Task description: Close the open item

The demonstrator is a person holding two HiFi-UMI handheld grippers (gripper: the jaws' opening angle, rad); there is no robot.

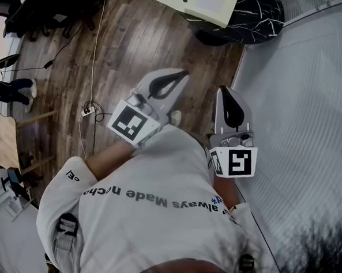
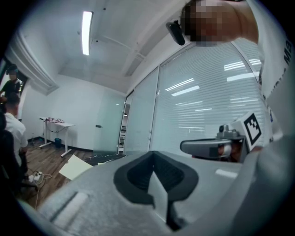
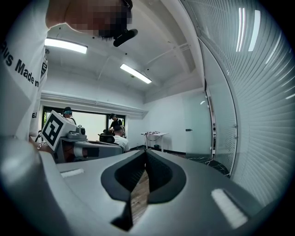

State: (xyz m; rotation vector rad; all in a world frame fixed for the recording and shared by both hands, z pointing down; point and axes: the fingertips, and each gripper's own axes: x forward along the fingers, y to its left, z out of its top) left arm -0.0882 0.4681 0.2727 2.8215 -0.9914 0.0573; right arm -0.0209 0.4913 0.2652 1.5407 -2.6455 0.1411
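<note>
The left tongs were found closed and empty, raised over the wooden floor. The right tongs were likewise closed on nothing, beside the glass wall. No open item could be identified in any view; closing was judged not yet begun.

Held out ahead of the torso: left gripper at 11 o'clock, right gripper at 1 o'clock, side by side and apart. On the floor at 9 o'clock of the left gripper, a power strip. Along 3 o'clock, a glass partition. At 12 o'clock, a flat board overlapping a marble slab.
</note>
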